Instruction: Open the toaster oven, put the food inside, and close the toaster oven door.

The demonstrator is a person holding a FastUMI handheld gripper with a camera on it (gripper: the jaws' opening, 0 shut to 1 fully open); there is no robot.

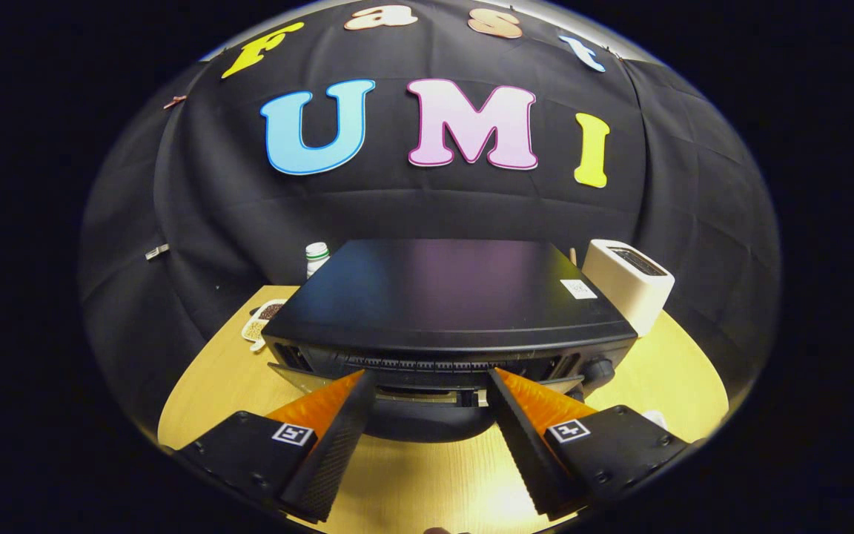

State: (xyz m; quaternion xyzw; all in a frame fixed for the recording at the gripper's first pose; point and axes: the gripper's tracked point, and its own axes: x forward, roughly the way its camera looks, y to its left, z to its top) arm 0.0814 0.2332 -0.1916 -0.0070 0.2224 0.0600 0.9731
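Note:
A black toaster oven (449, 297) stands on the wooden table (212, 386), seen from above its front. My gripper (431, 374) is open, its fingertips wide apart at the oven's top front edge. Between them lies the top of the glass door (427, 397), which seems to lean slightly outward. A dark rounded shape just below it may be the door handle or a shadow; I cannot tell which. Nothing is held. A small plate of food (260, 320) sits on the table beside the oven's left rear corner, partly hidden by the oven.
A white pop-up toaster (629, 282) stands close to the oven's right rear corner. A white bottle with a green band (316, 257) stands behind the oven's left side. A control knob (597, 368) sticks out at the oven's front right. The booth wall hangs close behind.

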